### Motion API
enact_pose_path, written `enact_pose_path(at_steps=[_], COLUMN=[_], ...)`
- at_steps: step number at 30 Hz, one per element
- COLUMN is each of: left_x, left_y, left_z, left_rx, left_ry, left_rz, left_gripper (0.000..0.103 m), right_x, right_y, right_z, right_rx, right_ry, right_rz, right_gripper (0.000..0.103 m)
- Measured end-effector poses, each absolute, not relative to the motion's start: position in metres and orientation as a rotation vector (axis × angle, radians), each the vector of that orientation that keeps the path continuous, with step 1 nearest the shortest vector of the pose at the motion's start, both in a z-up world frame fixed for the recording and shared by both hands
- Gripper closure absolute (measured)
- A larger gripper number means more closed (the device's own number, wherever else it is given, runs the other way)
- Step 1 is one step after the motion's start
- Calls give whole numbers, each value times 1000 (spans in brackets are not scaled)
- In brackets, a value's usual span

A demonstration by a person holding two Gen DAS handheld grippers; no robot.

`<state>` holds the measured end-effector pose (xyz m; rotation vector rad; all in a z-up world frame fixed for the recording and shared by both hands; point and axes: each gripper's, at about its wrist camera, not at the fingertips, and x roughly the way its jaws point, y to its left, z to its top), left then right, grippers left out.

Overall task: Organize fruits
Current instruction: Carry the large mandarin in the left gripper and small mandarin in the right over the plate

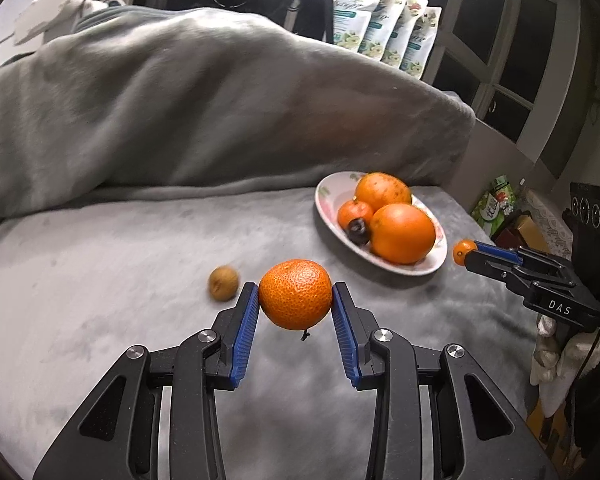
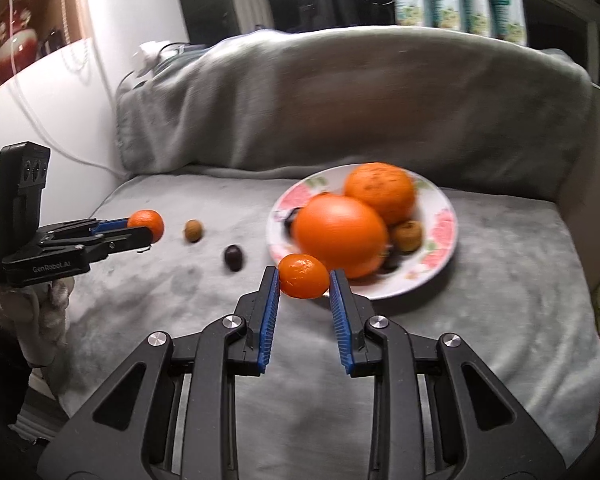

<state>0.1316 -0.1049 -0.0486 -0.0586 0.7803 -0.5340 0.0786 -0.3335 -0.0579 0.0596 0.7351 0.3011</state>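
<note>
In the left wrist view, the left gripper (image 1: 295, 295) was clamped on a mandarin (image 1: 295, 294), its blue pads (image 1: 247, 332) pressing the fruit from both sides at the fingertips, the fruit lifted clear of the grey blanket (image 1: 120, 280). Just beyond the left jaw and a little outside it, a small brown fruit (image 1: 223, 283) lay on the blanket. Ahead of the right jaw and further off stood a floral plate (image 1: 332, 216) bearing two large oranges (image 1: 402, 233), a smaller orange fruit (image 1: 354, 213) and a dark fruit (image 1: 359, 231) touching them. Well out beyond the right jaw, past the plate's near rim, the right gripper (image 1: 466, 254) reached in from the edge, holding a small tangerine (image 1: 463, 252) at its tips.

In the right wrist view, the right gripper (image 2: 304, 278) was closed on the small tangerine (image 2: 304, 276), blue pads (image 2: 269, 320) squeezing it at either side. Directly ahead of the jaws, just behind the held fruit, sat the plate (image 2: 444, 224) with the two oranges (image 2: 340, 234), a brownish fruit (image 2: 407, 235) and dark fruits partly hidden. Beyond the left jaw, a dark fruit (image 2: 233, 258) lay on the blanket (image 2: 500, 280), then the brown fruit (image 2: 193, 231) further out. Far off to that side, the left gripper (image 2: 150, 230), held in a gloved hand (image 2: 40, 312), gripped its mandarin (image 2: 146, 224).
</note>
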Motion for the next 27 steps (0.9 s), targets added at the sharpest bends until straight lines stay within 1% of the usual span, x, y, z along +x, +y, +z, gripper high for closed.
enact_pose_path(at_steps=[8,27], left_x=[150,209], left_y=[-131,-183], left_z=[-40,-42], left_rx=[-50,-14], left_ry=[765,779], left_rz=[-568,-607], left_gripper=[68,68], right_x=[87,113], right_y=[-362,-386], right_z=[-55,-67], right_rx=[83,103], right_ry=[718,723], right_rz=[255,228], right_gripper=[76,76])
